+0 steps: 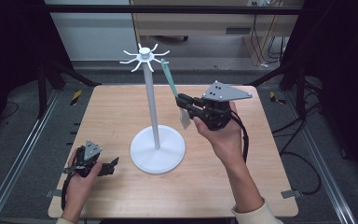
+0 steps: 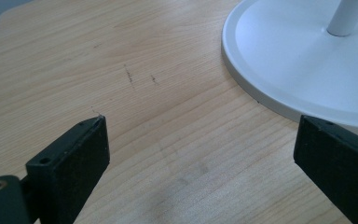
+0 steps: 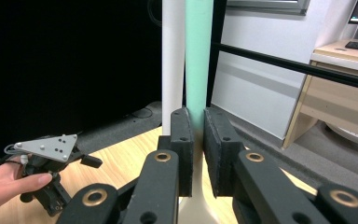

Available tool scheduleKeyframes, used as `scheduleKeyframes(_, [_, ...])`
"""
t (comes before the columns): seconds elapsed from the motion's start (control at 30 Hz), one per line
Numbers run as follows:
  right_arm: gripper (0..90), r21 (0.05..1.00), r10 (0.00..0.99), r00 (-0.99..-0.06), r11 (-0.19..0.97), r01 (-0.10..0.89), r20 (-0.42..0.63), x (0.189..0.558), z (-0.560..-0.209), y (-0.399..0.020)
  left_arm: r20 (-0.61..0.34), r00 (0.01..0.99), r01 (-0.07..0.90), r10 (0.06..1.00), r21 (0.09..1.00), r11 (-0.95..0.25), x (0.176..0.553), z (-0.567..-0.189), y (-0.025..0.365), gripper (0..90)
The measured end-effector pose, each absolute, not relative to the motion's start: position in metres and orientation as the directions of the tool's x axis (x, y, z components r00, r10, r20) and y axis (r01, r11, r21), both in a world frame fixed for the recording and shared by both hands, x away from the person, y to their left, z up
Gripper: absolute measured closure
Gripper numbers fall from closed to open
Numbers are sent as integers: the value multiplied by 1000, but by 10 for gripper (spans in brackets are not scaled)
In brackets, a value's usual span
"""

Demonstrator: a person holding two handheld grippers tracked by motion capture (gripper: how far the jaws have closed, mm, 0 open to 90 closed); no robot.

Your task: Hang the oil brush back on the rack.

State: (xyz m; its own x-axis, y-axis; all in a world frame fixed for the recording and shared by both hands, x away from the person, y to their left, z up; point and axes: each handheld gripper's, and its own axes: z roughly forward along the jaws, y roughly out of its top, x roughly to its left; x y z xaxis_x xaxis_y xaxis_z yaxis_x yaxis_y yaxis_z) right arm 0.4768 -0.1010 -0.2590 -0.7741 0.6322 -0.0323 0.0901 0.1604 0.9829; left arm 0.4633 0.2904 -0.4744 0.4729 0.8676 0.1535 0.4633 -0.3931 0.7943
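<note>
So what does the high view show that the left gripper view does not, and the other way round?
High view alone: the stand's hooked top, the green-handled spatula hanging there, and the right tool shut on its handle. Left gripper view alone: the left tool up close, its jaws wide apart with nothing between them, and faint scratches on the wood. Both share the wooden table and the stand's round white base.
</note>
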Motion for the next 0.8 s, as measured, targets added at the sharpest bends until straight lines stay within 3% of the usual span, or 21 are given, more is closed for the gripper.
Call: scheduleKeyframes(0.8, [824,986,632,-774,142,89,-21,482,-263,-93,154,473,463,868,794,-393,463,-474,290,31])
